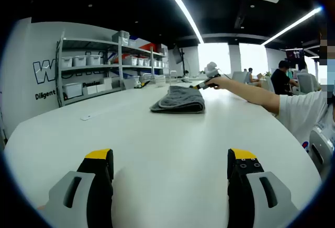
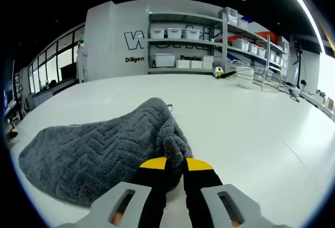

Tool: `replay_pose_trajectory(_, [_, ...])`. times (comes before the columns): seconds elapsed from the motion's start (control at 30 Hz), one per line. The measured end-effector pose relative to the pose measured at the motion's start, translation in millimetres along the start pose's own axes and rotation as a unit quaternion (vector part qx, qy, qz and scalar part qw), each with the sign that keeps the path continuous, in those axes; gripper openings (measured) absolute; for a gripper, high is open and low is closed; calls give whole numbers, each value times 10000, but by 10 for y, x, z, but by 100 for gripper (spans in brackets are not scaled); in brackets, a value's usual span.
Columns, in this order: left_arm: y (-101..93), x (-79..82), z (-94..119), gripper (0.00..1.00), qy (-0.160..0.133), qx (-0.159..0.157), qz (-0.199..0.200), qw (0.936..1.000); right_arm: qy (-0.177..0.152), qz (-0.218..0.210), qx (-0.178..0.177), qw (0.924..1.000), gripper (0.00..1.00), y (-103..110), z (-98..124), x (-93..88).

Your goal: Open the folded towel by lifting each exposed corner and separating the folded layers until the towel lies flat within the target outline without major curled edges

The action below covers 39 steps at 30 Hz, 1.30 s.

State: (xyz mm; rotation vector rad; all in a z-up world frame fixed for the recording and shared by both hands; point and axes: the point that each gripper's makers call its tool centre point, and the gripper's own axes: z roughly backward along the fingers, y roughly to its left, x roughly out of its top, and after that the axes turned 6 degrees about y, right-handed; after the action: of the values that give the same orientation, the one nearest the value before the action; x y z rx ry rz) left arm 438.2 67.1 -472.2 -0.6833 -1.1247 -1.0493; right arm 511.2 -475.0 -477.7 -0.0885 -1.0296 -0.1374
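A grey folded towel [image 1: 179, 100] with a zigzag weave lies on the white table [image 1: 157, 144], far ahead in the left gripper view. My left gripper [image 1: 170, 157] hovers low over the near table, jaws wide apart and nothing between them. My right gripper [image 1: 205, 84], held by a person's outstretched arm, reaches the towel's far right corner. In the right gripper view the towel [image 2: 99, 152] is a rumpled mound at the left, and my right gripper [image 2: 175, 164] is shut on its bunched corner, which bulges above the yellow fingertips [image 2: 153, 163].
Metal shelves [image 1: 99, 66] with white bins stand against the wall beyond the table's left end; the same shelves [image 2: 209, 40] appear in the right gripper view. A small flat tag [image 1: 85, 117] lies on the table at the left. People sit at the far right [image 1: 282, 76].
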Motion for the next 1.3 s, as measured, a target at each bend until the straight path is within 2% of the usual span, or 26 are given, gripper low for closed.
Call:
replay_pose_trajectory(0.6, [31,0,5,88,-7,-14,-8,10000,205,73,139,9997,6,-42,33,-91])
replay_pose_trajectory(0.87, [32,-15,7,88,25,6,-45,10000,213,-72,607,9979,6,-49,98,-129])
replay_pose_trajectory(1.07, [20,-15,1,88,20,-6,-41,10000,296,149,957,9949,5,30,133,-155])
replay_pose_trajectory(1.3, [19,-15,-2,88,8,-5,-28,10000,557,755,1381,9860,5,184,258,-238])
